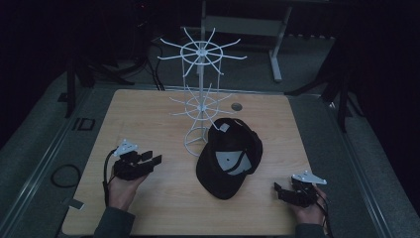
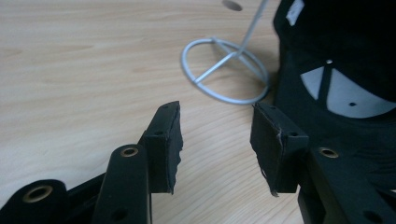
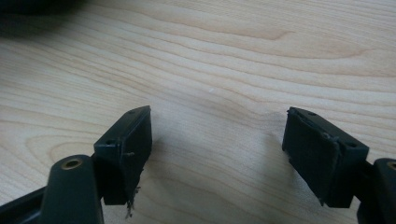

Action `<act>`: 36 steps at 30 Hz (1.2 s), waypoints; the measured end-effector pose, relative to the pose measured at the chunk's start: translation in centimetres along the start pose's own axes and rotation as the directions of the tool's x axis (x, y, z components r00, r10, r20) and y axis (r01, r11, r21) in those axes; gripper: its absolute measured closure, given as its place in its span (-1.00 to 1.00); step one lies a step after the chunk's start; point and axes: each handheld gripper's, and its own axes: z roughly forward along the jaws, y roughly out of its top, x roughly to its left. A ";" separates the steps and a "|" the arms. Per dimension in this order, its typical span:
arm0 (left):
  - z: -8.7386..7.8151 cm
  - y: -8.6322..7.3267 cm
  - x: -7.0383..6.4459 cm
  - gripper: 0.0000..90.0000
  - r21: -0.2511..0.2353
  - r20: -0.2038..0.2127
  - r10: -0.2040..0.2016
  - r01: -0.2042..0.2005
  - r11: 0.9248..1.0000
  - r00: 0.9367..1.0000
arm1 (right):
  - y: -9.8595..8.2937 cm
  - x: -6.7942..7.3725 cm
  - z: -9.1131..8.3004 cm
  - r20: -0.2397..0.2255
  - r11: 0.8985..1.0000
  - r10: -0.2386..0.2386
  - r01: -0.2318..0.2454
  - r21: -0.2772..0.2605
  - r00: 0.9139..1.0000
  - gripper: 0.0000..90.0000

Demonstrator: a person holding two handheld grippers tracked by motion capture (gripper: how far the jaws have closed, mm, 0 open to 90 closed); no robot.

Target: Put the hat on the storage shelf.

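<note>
Across the middle of the high view stretched a light wooden table (image 1: pixel 148 119), the largest thing in sight. At its twelve o'clock stood a white wire display rack (image 1: pixel 200 94), its ring base (image 2: pixel 224 70) resting on the wood. Touching that base, toward five o'clock from it, lay a black cap (image 1: pixel 229 157) upside down, its pale inner lining (image 2: pixel 343 95) facing up and its brim pointing to six o'clock. At eight o'clock from the cap, well apart from it, the left gripper (image 1: pixel 151 159) was held low over the table, jaws released with bare wood between them, aimed toward the rack base and the cap's edge. At four o'clock from the cap, near its brim but not touching, the right gripper (image 1: pixel 278 191) was spread wide apart, grasping nothing, over bare wood grain.
</note>
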 end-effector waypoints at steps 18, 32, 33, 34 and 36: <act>3.3 4.4 -6.8 0.20 0.015 0.163 0.199 -0.204 0.979 0.966 | 0.0 0.0 0.0 -0.001 1.000 -0.002 0.002 -0.002 1.000 -0.47; 5.4 6.6 -10.2 0.12 0.024 0.222 0.238 -0.249 0.968 0.946 | 0.0 0.0 0.0 -0.002 1.000 -0.002 0.002 -0.003 1.000 -0.47; 5.5 6.8 -10.4 0.11 0.025 0.223 0.239 -0.251 0.968 0.945 | 0.0 0.0 0.0 -0.001 1.000 -0.002 0.002 -0.003 1.000 -0.47; 5.7 6.9 -10.6 0.10 0.025 0.225 0.240 -0.252 0.967 0.944 | 0.0 0.0 0.0 -0.001 1.000 -0.003 0.003 -0.003 1.000 -0.47; 5.9 7.2 -11.0 0.09 0.022 0.227 0.240 -0.251 0.968 0.944 | 0.0 0.0 0.0 -0.002 1.000 -0.002 0.002 -0.003 1.000 -0.47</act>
